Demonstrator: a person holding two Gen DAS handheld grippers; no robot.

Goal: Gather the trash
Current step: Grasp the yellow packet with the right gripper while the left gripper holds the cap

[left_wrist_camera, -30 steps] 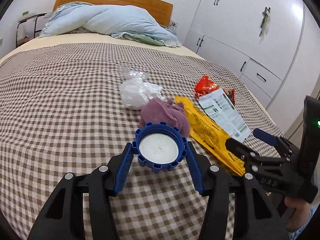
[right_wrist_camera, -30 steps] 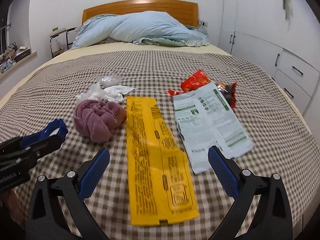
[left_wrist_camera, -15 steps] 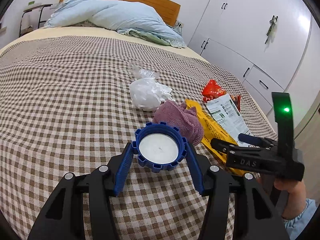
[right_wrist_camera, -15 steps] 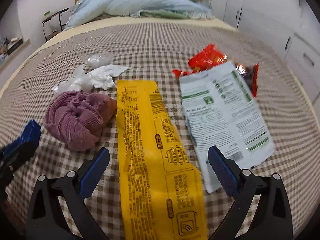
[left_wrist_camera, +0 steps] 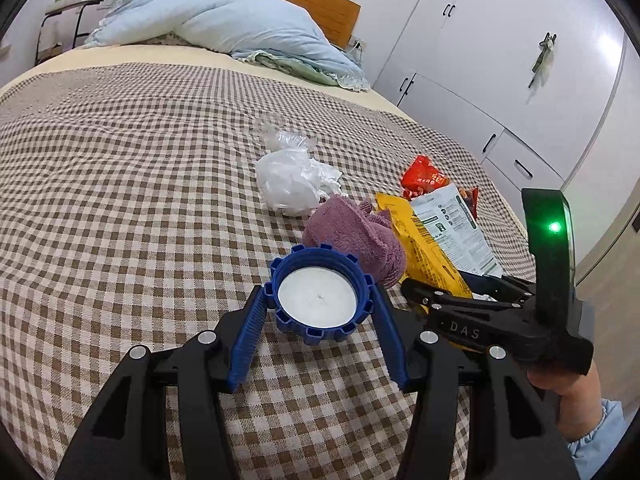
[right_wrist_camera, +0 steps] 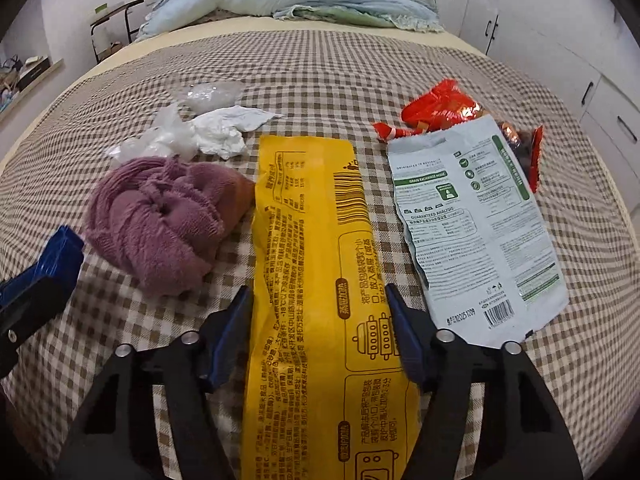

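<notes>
My left gripper [left_wrist_camera: 320,294] is shut on a blue ribbed bottle cap [left_wrist_camera: 316,300] with a white liner, held above the checked bedspread. A long yellow wrapper [right_wrist_camera: 312,240] lies flat on the bed. My right gripper [right_wrist_camera: 318,304] straddles its width and its jaws are closing. The pads [right_wrist_camera: 236,320] sit at the wrapper's edges, and the wrapper is still flat. In the left wrist view the right gripper [left_wrist_camera: 440,282] is low over the yellow wrapper [left_wrist_camera: 420,240]. A white-green packet [right_wrist_camera: 472,224], a red wrapper [right_wrist_camera: 436,108], crumpled white plastic [right_wrist_camera: 192,136] and clear film [right_wrist_camera: 208,96] lie around.
A purple towel bundle [right_wrist_camera: 160,220] sits just left of the yellow wrapper. The left gripper's blue fingertip [right_wrist_camera: 60,248] shows at the left edge. A light blue quilt [left_wrist_camera: 240,28] lies by the headboard. White wardrobe doors [left_wrist_camera: 500,60] stand on the right, past the bed's edge.
My right gripper has moved forward and down over the yellow wrapper, and its jaws have narrowed around it. My left gripper has kept the blue cap almost still.
</notes>
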